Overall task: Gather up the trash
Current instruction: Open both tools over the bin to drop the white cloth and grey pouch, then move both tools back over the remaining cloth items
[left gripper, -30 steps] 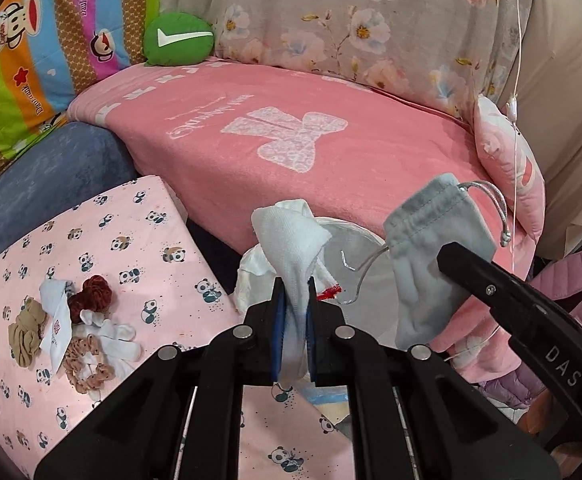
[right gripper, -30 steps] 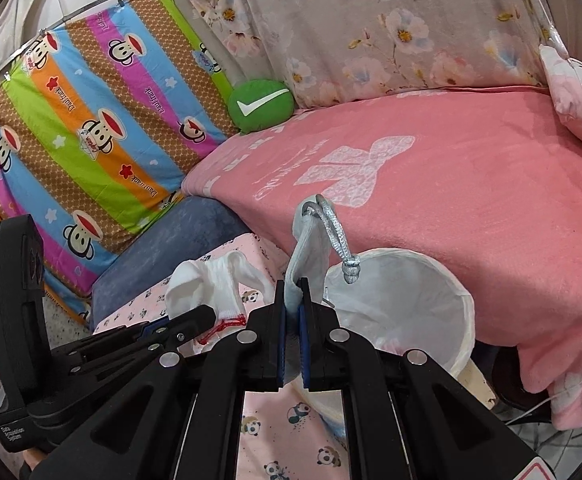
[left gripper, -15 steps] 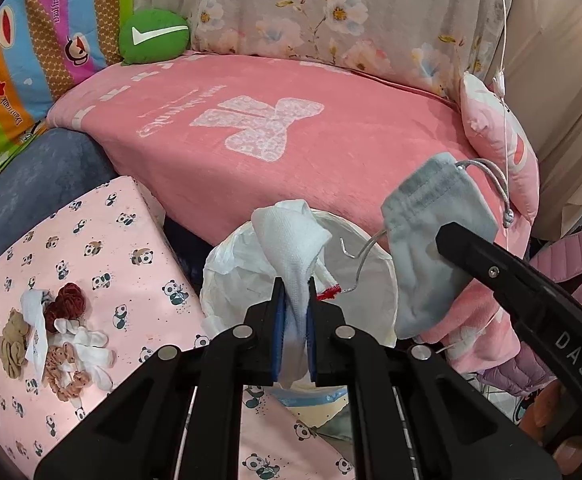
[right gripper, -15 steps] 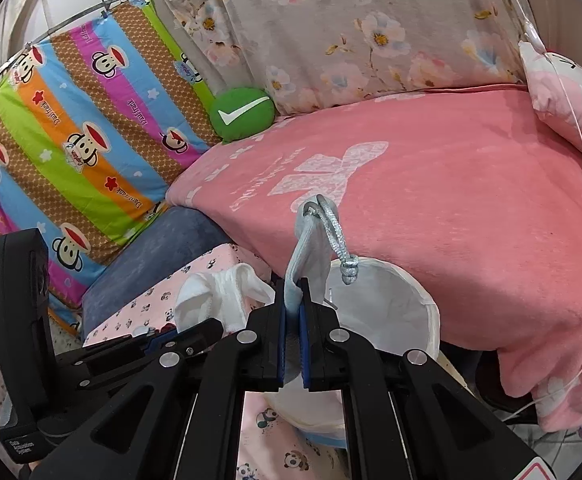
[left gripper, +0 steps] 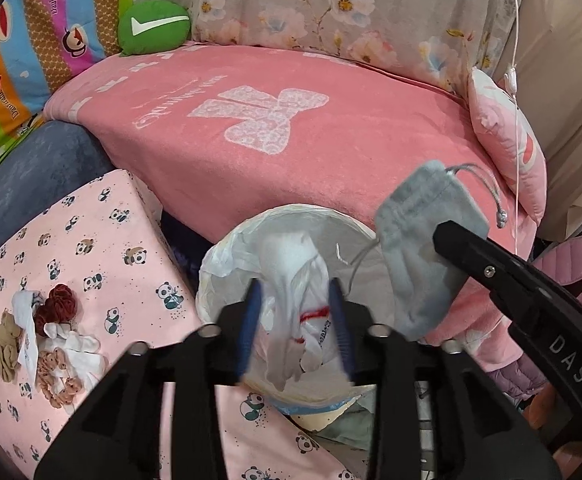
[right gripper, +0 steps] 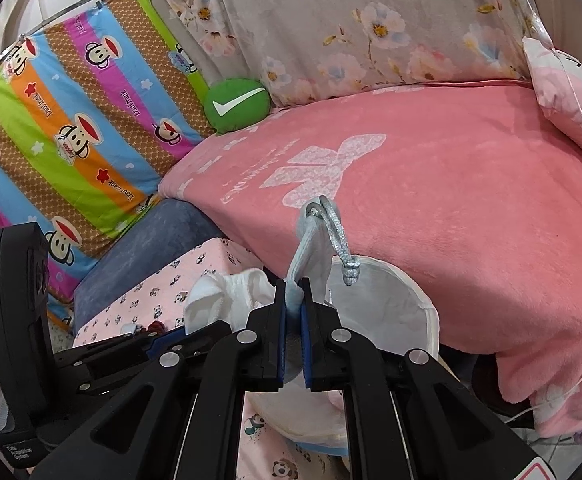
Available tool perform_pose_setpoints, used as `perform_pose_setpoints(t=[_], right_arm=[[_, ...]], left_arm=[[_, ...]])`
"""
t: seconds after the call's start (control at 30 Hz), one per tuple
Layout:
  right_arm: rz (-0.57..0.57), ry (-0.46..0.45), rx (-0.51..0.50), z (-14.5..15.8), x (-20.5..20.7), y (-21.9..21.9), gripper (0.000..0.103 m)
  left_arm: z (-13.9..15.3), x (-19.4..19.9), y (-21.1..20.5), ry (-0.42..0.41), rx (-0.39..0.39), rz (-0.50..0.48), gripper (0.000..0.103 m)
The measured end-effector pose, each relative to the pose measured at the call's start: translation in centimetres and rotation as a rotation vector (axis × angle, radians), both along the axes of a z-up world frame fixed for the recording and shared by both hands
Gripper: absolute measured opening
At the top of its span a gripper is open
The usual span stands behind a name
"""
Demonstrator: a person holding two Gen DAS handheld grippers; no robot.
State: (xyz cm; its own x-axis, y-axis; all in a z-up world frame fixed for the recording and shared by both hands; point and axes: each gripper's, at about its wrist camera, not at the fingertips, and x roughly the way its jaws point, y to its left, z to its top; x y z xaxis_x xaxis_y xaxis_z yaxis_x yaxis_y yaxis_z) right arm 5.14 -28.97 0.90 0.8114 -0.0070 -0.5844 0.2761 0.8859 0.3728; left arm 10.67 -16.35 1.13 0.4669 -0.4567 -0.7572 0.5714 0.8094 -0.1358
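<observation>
My left gripper [left gripper: 294, 304] is open right above a white-lined trash bin [left gripper: 227, 256]. A white cloth with red stitching [left gripper: 295, 296] is loose between its spread jaws, blurred, over the bin's mouth. My right gripper [right gripper: 294, 300] is shut on a grey drawstring pouch [right gripper: 311, 248], held over the bin's rim [right gripper: 431, 312]. The pouch also shows in the left wrist view [left gripper: 419, 256], to the right of the bin. The white cloth [right gripper: 227, 296] and my left gripper [right gripper: 163, 340] show left of the right gripper.
A pink panda-print surface [left gripper: 91, 248] on the left holds several scrunchies and white scraps [left gripper: 47, 340]. A pink blanket [left gripper: 291, 128] covers the sofa behind the bin. A green cushion [left gripper: 153, 26], a striped monkey-print cloth [right gripper: 71, 120] and a pink pillow [left gripper: 507, 152] lie around.
My left gripper has opened and let go of the white cloth, which drops toward the bin. Both grippers moved closer over the bin. The right gripper still holds the pouch.
</observation>
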Motion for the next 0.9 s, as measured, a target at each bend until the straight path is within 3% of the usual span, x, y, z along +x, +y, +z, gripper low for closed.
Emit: perform_pose_setpoints(t=[0.03,0.07,0.4,0.9], right_arm=[[0.002,0.002,-0.001,0.0,0.1,0.1,0.014],[0.0,0.001,-0.002,-0.1,0.2,0.1,0.014],[0.011,0.001,-0.001,0.1,-0.1,0.9,0.031],[0.066,0.005,-0.028,0.7,-1.1,5.3,0.035]], left_arm=[[0.1,0.0,0.3,-0.019,-0.001,0.019,0.063],[0.3,-0.1,0.5,-0.039,-0.003,0.03,0.065],[0.5,-0.1,2.1,-0.061,0.01,0.063,0.066],[0.6,-0.9,6.1,-0.048,-0.009,0.123,0.066]])
